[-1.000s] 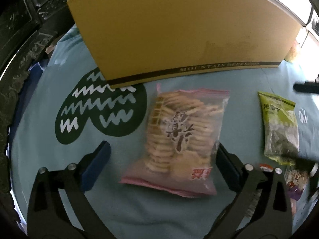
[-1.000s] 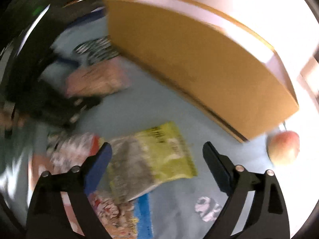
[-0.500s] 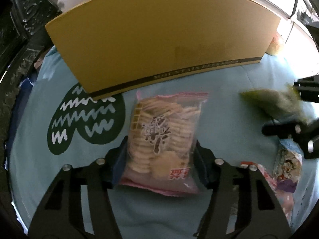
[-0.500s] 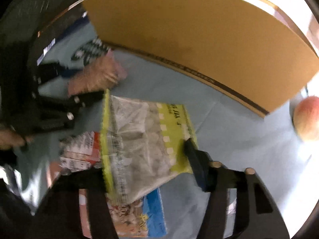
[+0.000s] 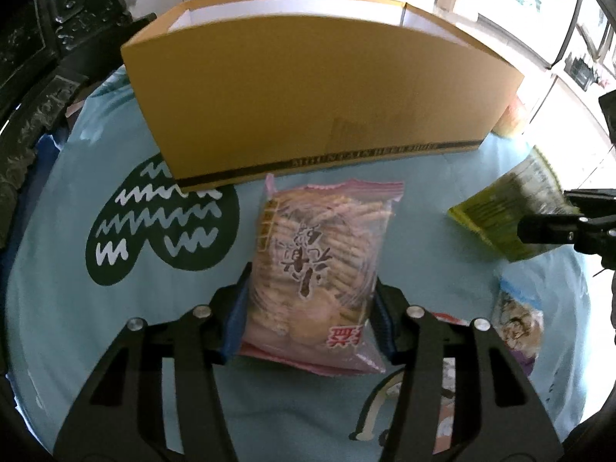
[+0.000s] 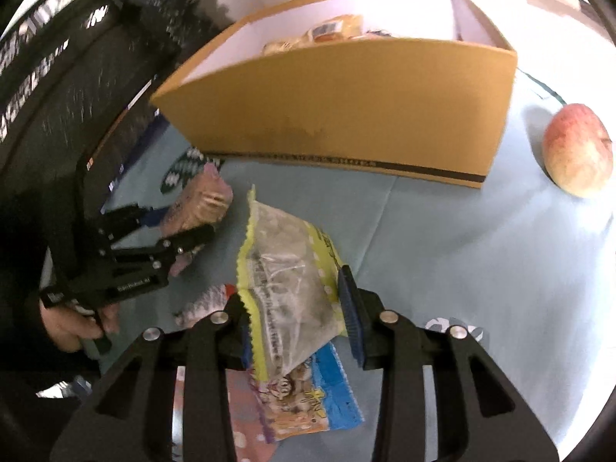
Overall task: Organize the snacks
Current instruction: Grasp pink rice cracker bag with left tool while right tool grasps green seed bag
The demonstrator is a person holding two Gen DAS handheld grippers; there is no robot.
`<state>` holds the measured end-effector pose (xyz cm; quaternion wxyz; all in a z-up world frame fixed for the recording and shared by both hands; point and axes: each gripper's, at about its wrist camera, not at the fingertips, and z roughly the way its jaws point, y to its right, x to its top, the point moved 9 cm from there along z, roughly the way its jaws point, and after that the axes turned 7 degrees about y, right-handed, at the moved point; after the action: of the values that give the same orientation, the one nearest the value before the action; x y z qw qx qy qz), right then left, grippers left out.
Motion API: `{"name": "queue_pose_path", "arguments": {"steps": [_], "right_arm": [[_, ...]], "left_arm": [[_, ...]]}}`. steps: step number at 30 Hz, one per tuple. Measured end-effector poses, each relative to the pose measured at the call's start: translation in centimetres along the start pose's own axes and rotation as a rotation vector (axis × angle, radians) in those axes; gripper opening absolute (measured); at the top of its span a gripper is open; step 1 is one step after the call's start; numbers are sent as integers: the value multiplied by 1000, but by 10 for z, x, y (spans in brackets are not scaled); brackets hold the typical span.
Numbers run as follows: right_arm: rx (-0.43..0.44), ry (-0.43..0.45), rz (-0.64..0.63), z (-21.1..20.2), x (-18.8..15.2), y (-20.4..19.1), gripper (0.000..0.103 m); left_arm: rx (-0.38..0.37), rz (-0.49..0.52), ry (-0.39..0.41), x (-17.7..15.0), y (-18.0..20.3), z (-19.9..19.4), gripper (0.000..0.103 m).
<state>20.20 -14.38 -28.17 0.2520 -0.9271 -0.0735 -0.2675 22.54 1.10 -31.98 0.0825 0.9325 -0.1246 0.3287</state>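
Left wrist view: left gripper [image 5: 310, 317] has its blue pads pressed on both sides of the pink cracker bag [image 5: 321, 265]; the jaws have just been closing on it
Cracker bag: lower end between the pads, top edge near the front wall of the cardboard box [image 5: 319, 92], over the light blue cloth [image 5: 77, 327]
Right wrist view: right gripper [image 6: 296, 317] is clamped on the green snack bag [image 6: 288, 277]; its jaws have just been closing, and the bag sits between them, tilted up off the cloth
Green snack bag: seen from the left wrist view at the right edge of the cloth, held clear of it
Cardboard box: open top, toward the far edge of the cloth, several packets [image 6: 323, 32] inside
Apple [image 6: 577, 150]: on the cloth just right of the box
Loose packets: a blue cartoon packet [image 6: 319, 396] and a pink one under the right gripper, near the front edge
Hand [image 6: 73, 327]: grips the left gripper's handle, sleeve dark
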Motion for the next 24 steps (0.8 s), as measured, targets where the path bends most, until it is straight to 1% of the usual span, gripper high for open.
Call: {"name": "queue_pose_path", "arguments": {"steps": [4,5,7,8,9,10,11,12,13,14,15,16,17,18,20,22,23,24], "right_arm": [[38,38,14,-8,2,-12,37],[38,41,9,-8,2,-15,37],[27,36,-1,-10,1,-15,37],[15,34,-18,-9,0,-15,37],[-20,27,-54,-6,-2,-16,37],[-40,13,-88,11,-1,-25,41],[-57,-8,-121,15,-5,-28,47],[-89,-54,-161,24,-14,-30,65],[-93,-87,-180,31,-20,-33,72],[-80,-118,-190,38,-26,-38,72],[-33,-156,-188,43,-36,-45,72],[-12,-162,-189,44,-38,-49,72],[-11,-152,-200,43,-39,-50,72],[-46,-125,-213,41,-35,-46,72],[-87,-112,-202,41,-29,-35,75],[-119,-117,-206,44,-27,-29,80],[-138,-118,-231,46,-28,-29,84],[-152,-117,-277,48,-30,-32,89]], "left_arm": [[3,-12,32,9,-5,-13,54],[5,-13,37,8,-1,-17,54],[10,-8,35,6,-1,-20,54],[25,-1,23,3,-3,-19,54],[33,-2,11,-1,-3,-16,54],[44,-6,-1,-4,-5,-14,54],[54,-14,-12,-7,-7,-13,54],[53,-22,-20,-9,-9,-12,54],[47,-32,-34,-13,-9,-10,54],[47,-33,-42,-15,-10,-10,54],[54,-29,-47,-18,-11,-10,54],[59,-31,-45,-18,-14,-11,54],[65,-41,-43,-19,-18,-12,54],[69,-50,-41,-19,-20,-12,54],[74,-65,-39,-19,-26,-13,54],[78,-71,-41,-20,-28,-12,54],[75,-73,-42,-21,-27,-12,54],[74,-72,-44,-21,-26,-11,54]]}}
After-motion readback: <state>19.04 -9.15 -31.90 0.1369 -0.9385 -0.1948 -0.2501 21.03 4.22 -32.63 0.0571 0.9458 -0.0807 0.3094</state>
